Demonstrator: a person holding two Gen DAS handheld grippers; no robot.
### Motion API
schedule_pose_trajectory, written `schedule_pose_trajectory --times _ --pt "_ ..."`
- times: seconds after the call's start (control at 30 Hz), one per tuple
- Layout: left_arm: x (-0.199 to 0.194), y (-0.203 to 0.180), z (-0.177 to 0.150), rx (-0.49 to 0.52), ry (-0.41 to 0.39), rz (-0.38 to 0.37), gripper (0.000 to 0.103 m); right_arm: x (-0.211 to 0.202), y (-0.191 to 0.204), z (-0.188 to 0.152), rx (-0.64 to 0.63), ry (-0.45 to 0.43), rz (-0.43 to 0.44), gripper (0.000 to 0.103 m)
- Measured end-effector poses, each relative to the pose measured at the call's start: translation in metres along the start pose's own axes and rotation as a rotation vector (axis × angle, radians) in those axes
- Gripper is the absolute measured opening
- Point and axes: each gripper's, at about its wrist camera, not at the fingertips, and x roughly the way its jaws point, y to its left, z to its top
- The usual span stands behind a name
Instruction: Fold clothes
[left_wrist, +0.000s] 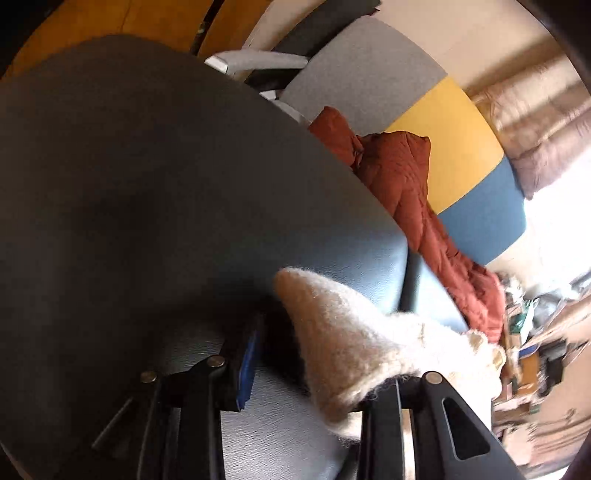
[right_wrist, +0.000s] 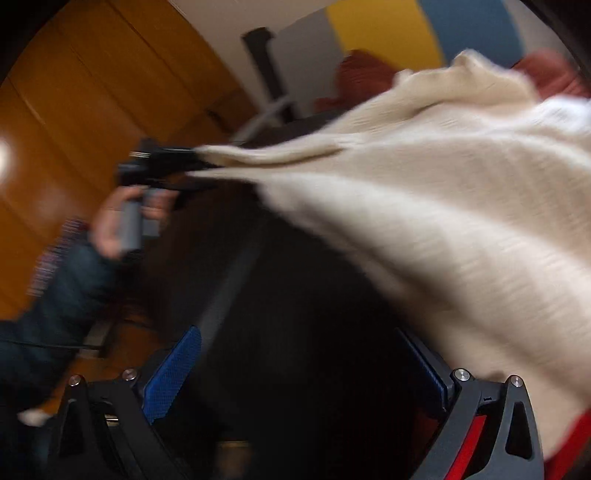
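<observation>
Folding has barely begun. Nearest the left wrist camera, the left gripper (left_wrist: 317, 373) has a corner of the cream knitted sweater (left_wrist: 343, 343) lying between its jaws and over one finger; the other pad stands clear of the cloth, so the jaws are partly spread and not pinching here. The right wrist view shows that same gripper with the sweater's edge drawn out taut from its tip, so whether it grips firmly cannot be told. The right gripper (right_wrist: 306, 373) has its jaws spread wide with nothing between them; the sweater passes above its right finger.

The sweater hangs lifted over the dark table (left_wrist: 147, 184), unfolded. It is not yet laid flat, and every fold remains.

Farther off, a rust quilted garment (left_wrist: 399, 177) lies at the table's far edge. No containers are visible.
</observation>
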Motion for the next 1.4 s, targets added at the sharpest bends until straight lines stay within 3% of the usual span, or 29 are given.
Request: schedule_pose_trajectory --times 0.17,0.27,0.33,0.43,0.53,0.67,0.77,0.87,0.97,1.03,1.13,1.2,1.27,1.37,1.4 --pt "-0.020 -0.001 -0.030 0.142 0.014 0.039 0.038 -0.026 0.020 -0.011 -0.023 -0.045 -0.017 0.103" --pt "-0.026 0.002 -0.055 0.229 0.036 0.059 0.043 -0.069 0.003 -0.018 0.027 -0.116 -0.119 0.103" --pt "-0.022 0.008 -0.063 0.251 0.064 0.072 0.044 -0.101 -0.014 -0.026 0.081 -0.175 -0.230 0.103" --pt "-0.008 0.023 -0.040 0.123 0.150 0.024 0.047 -0.143 -0.041 -0.040 0.160 -0.241 -0.392 0.103" --pt "-0.021 0.041 0.001 -0.039 0.126 -0.060 0.048 -0.164 -0.060 -0.052 0.221 -0.246 -0.492 0.103" --pt "-0.047 0.041 0.042 -0.093 0.022 -0.042 0.048 -0.174 -0.075 -0.070 0.283 -0.268 -0.492 0.103" --pt "-0.036 0.067 0.056 -0.297 0.103 -0.103 0.049 -0.173 -0.083 -0.080 0.301 -0.261 -0.472 0.103" --pt "-0.026 0.087 0.061 -0.375 0.152 -0.030 0.047 -0.164 -0.088 -0.080 0.270 -0.203 -0.493 0.103" --pt "-0.028 0.093 0.067 -0.355 0.164 -0.031 0.049 -0.158 -0.089 -0.082 0.237 -0.155 -0.511 0.103" --pt "-0.028 0.080 0.070 -0.197 0.220 0.075 0.049 -0.158 -0.090 -0.085 0.221 -0.146 -0.512 0.103" --pt "-0.035 0.056 0.074 0.067 0.187 0.224 0.054 -0.164 -0.095 -0.088 0.200 -0.129 -0.520 0.103" --pt "-0.033 0.035 0.077 0.262 0.216 0.346 0.054 -0.166 -0.094 -0.088 0.197 -0.120 -0.524 0.103" --pt "-0.047 0.033 0.086 0.236 0.193 0.284 0.053 -0.164 -0.095 -0.086 0.198 -0.115 -0.525 0.103" --pt "-0.073 0.070 0.107 -0.069 0.161 0.026 0.053 -0.156 -0.096 -0.078 0.203 -0.122 -0.524 0.103" --pt "-0.081 0.079 0.111 -0.120 0.127 0.022 0.053 -0.153 -0.096 -0.076 0.204 -0.124 -0.525 0.103"
